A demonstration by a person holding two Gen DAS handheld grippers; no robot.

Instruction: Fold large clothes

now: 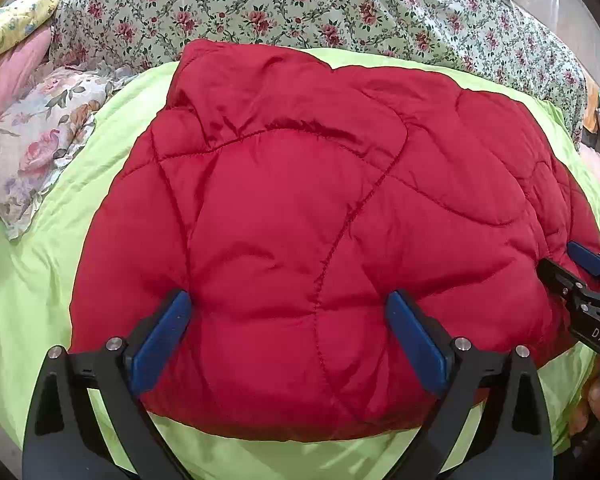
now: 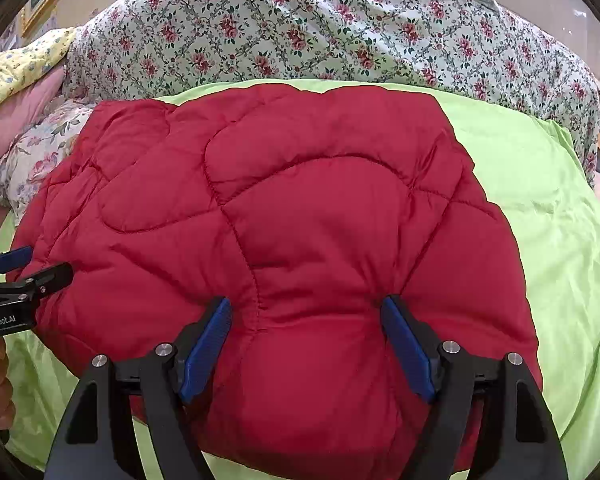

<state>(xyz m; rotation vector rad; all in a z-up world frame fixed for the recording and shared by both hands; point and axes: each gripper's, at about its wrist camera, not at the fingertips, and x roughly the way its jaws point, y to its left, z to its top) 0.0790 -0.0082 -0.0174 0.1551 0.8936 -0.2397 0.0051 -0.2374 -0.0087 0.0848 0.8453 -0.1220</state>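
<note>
One red quilted padded jacket (image 1: 320, 220) is found lying folded into a compact bundle on a lime-green sheet (image 1: 32, 280), in front of a floral quilt (image 1: 300, 4). Two grippers are counted. The left gripper (image 1: 288, 312) and the right gripper (image 2: 306, 320) are both pressed tips-down into the near edge, fingers spread wide, padding bulging between them but not clamped. The step is judged to be pressing flat or setting up a last fold. Next, the fingers would need closing on the hem, evenly on both sides.
</note>
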